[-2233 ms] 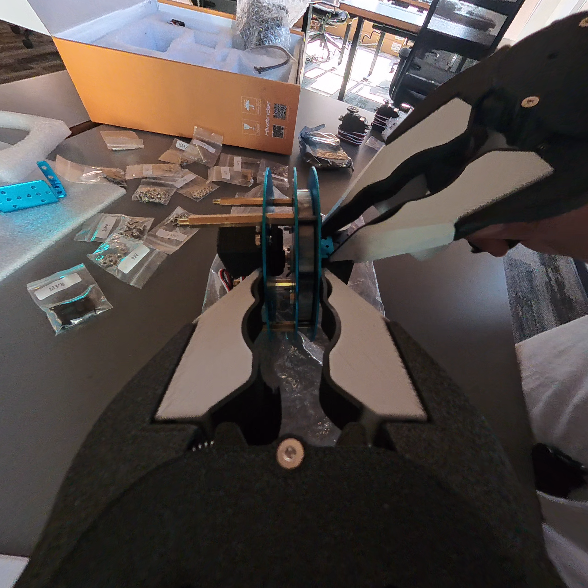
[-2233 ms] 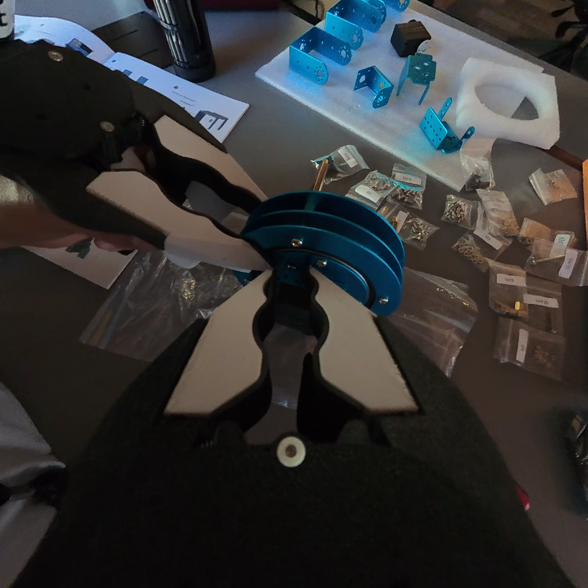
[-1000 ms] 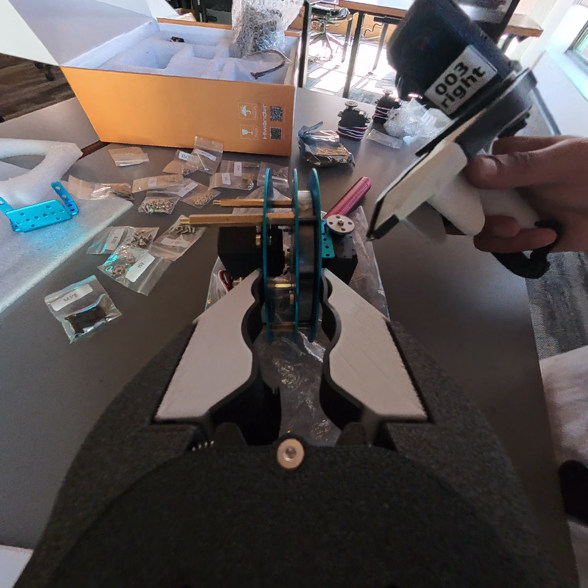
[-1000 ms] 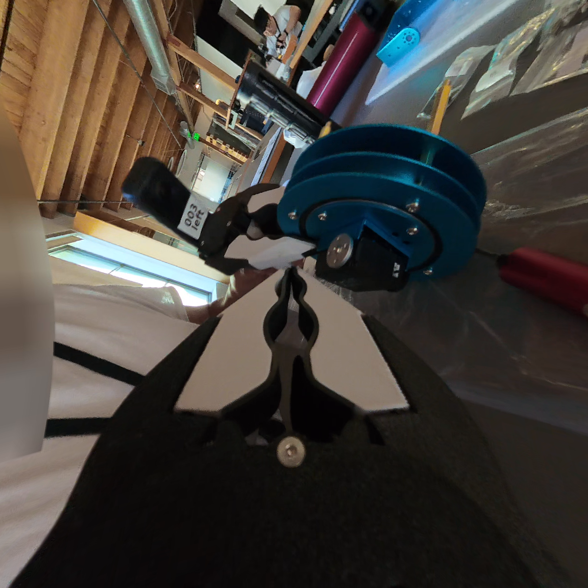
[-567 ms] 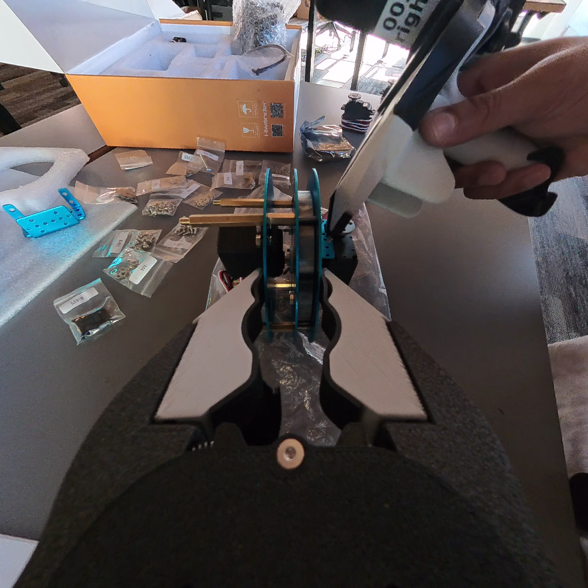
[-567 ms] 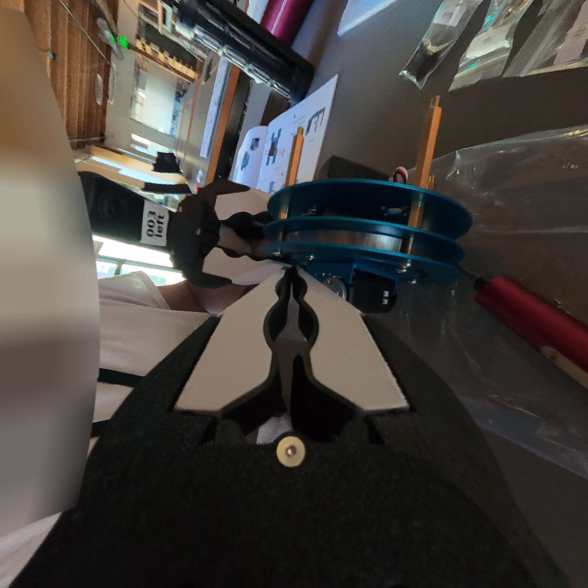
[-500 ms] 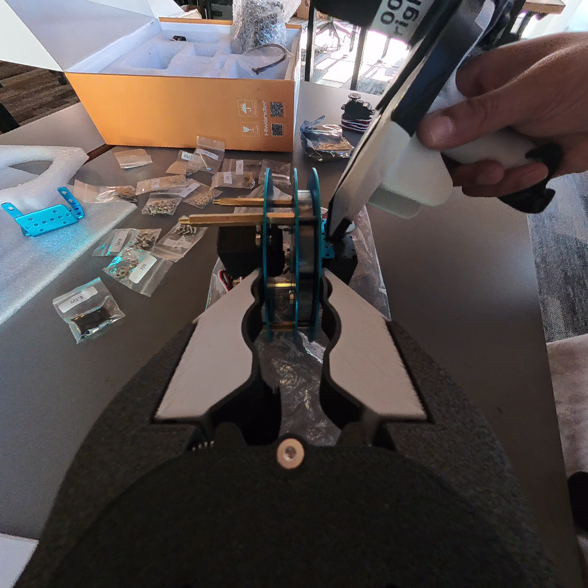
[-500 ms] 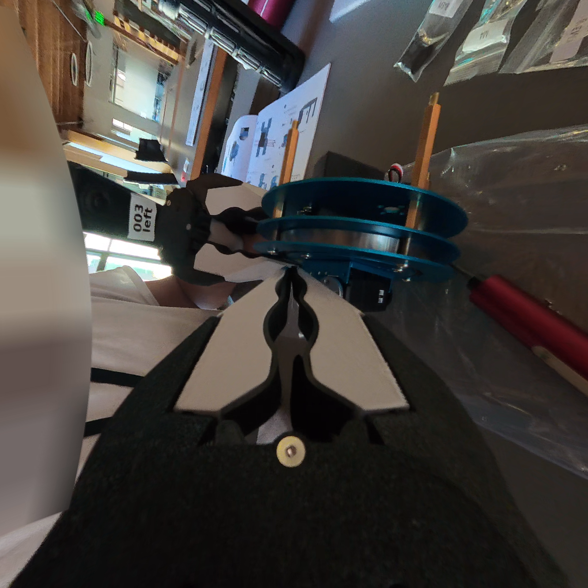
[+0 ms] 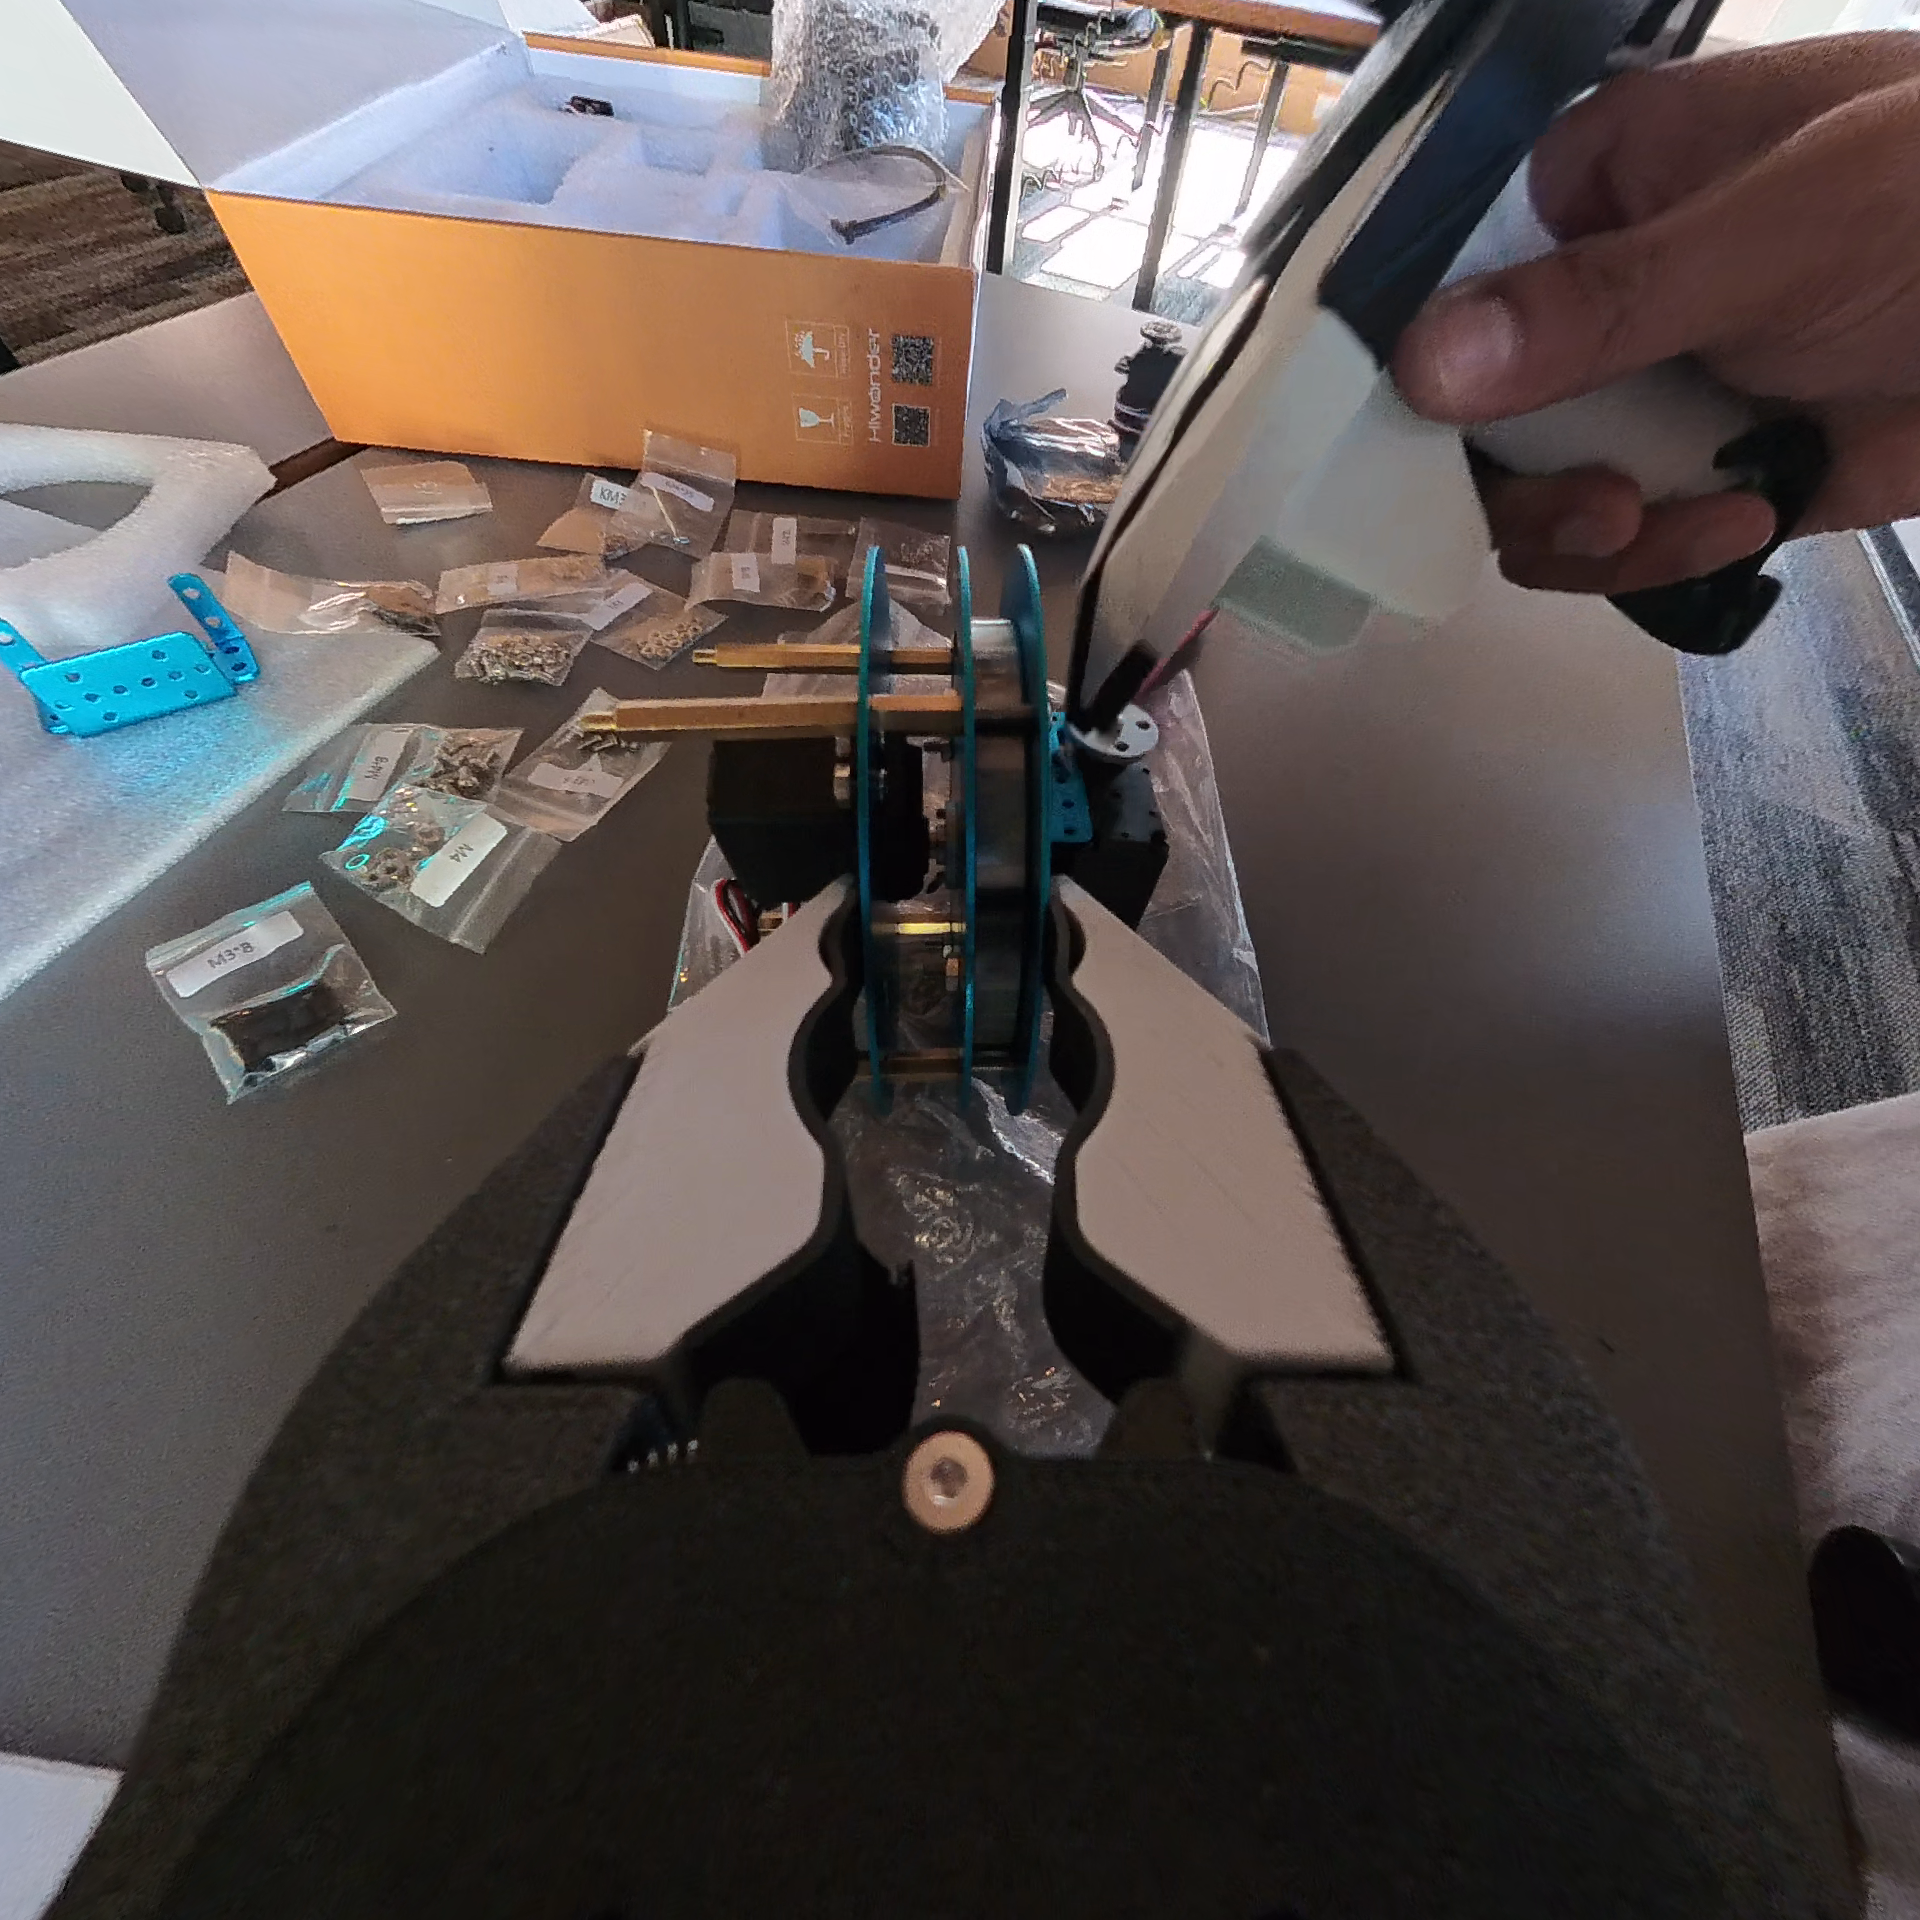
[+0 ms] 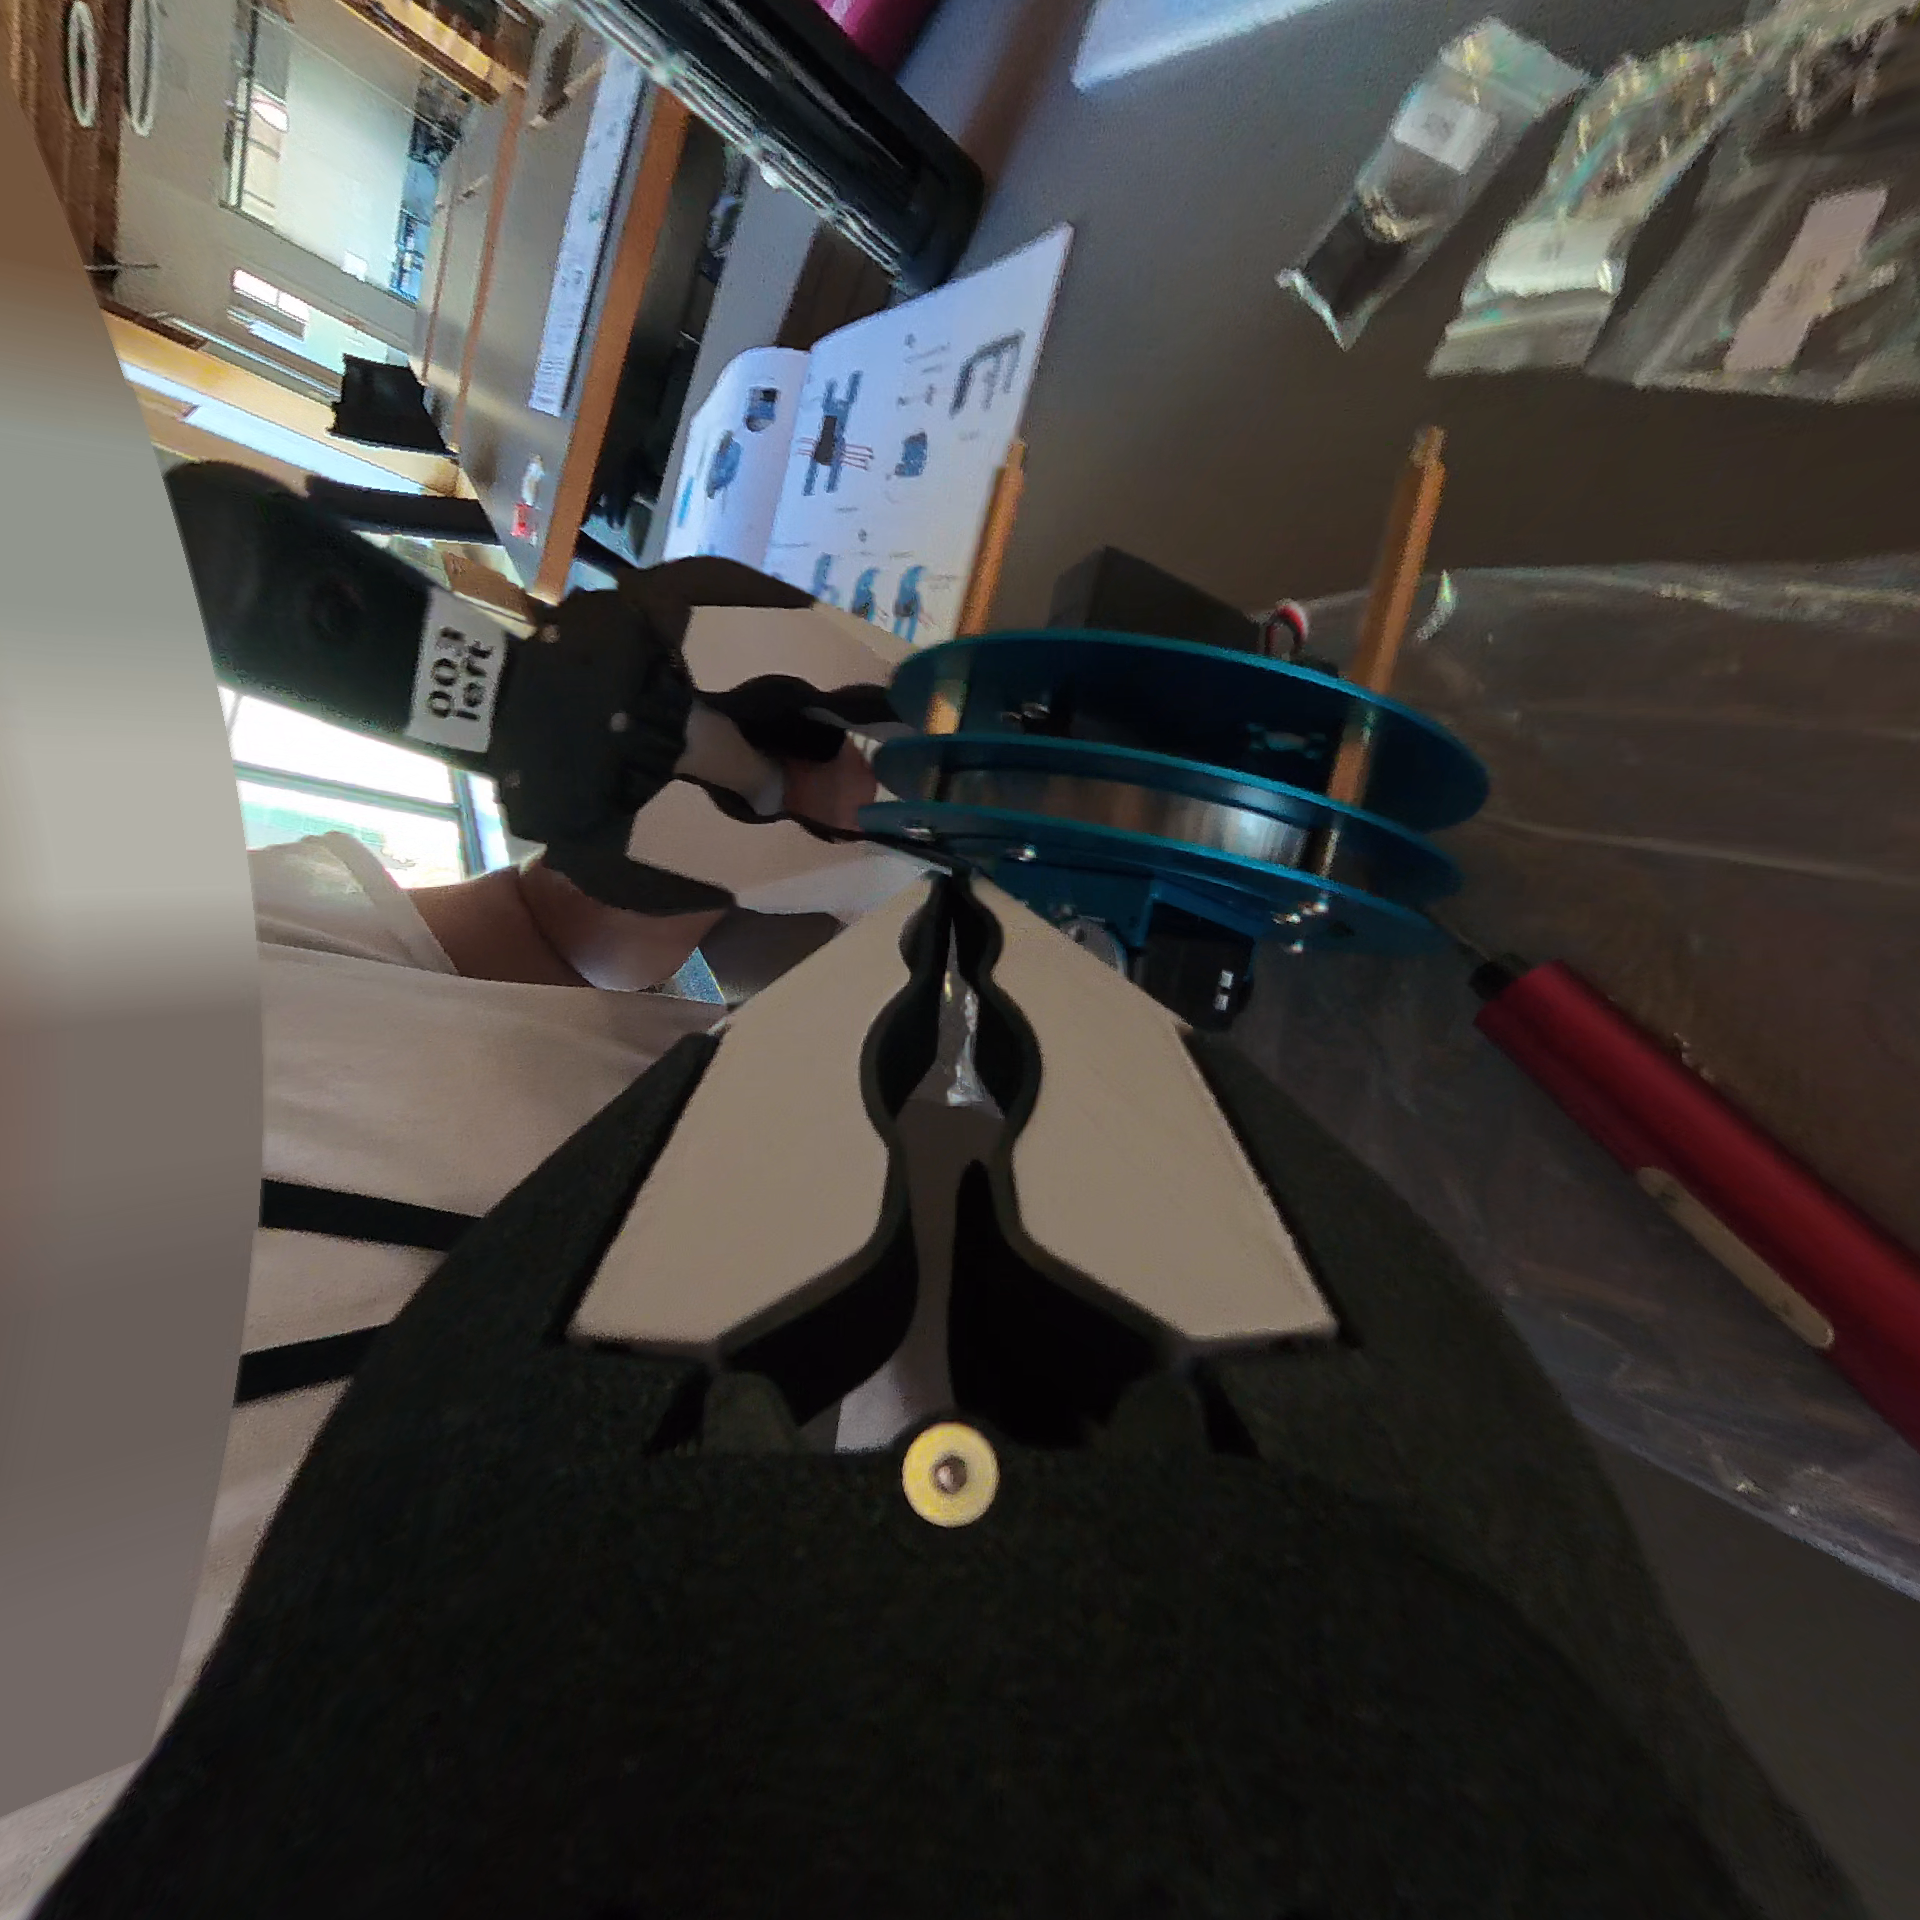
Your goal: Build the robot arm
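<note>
Three blue discs [image 9: 951, 821] stand on edge, joined by two brass posts [image 9: 779, 686], over a plastic bag [image 9: 966, 1195] on the grey table [image 9: 1403, 935]. The left gripper [image 9: 951, 914] clamps them from both sides. Many small parts bags [image 9: 447, 852], an orange box [image 9: 623, 364] and a red tube [image 10: 1704, 1164] lie around. The right gripper [image 10: 951, 894], tilted steeply, fingers pressed together, touches a silver hub [image 9: 1122, 738] beside the discs.

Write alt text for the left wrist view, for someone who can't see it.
The left gripper clamps a stack of three blue discs joined by brass standoffs. The right gripper, hand-held, touches its closed tips to the silver hub beside the discs. Small parts bags and an orange box lie beyond.
</note>
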A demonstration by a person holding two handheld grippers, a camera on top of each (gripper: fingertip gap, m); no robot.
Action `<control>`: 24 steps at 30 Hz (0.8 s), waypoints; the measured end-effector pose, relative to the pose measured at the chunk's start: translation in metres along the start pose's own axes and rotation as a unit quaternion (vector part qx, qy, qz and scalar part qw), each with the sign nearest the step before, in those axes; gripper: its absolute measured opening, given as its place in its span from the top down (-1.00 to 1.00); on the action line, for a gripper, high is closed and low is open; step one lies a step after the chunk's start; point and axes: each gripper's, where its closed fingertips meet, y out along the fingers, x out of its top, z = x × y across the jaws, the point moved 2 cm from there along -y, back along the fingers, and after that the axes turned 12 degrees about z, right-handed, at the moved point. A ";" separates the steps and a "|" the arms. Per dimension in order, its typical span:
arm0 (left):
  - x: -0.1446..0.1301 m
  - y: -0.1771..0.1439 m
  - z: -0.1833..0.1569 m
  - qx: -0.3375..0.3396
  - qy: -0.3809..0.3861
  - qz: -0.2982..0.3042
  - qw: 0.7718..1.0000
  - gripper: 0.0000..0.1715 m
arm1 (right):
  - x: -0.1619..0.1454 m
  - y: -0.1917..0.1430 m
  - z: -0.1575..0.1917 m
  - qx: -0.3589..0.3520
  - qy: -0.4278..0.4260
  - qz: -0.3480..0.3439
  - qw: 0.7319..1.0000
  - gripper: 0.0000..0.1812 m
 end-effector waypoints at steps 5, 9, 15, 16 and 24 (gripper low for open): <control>0.000 -0.001 0.004 -0.015 -0.020 -0.007 1.000 0.63 | -0.001 -0.029 0.011 -0.063 -0.143 -0.066 0.985 1.00; -0.001 -0.002 0.011 -0.041 -0.051 -0.011 0.998 0.63 | -0.016 -0.026 -0.008 -0.161 -0.286 -0.136 0.935 0.69; -0.003 -0.003 0.016 -0.059 -0.075 -0.015 0.995 0.63 | -0.022 0.012 -0.032 -0.235 -0.287 -0.160 0.915 0.61; -0.002 -0.003 0.016 -0.056 -0.074 -0.015 0.996 0.63 | -0.019 0.013 -0.030 -0.243 -0.286 -0.172 0.911 0.61; -0.002 -0.003 0.011 -0.041 -0.054 -0.012 0.998 0.62 | -0.020 -0.001 -0.026 -0.267 -0.272 -0.210 0.900 0.61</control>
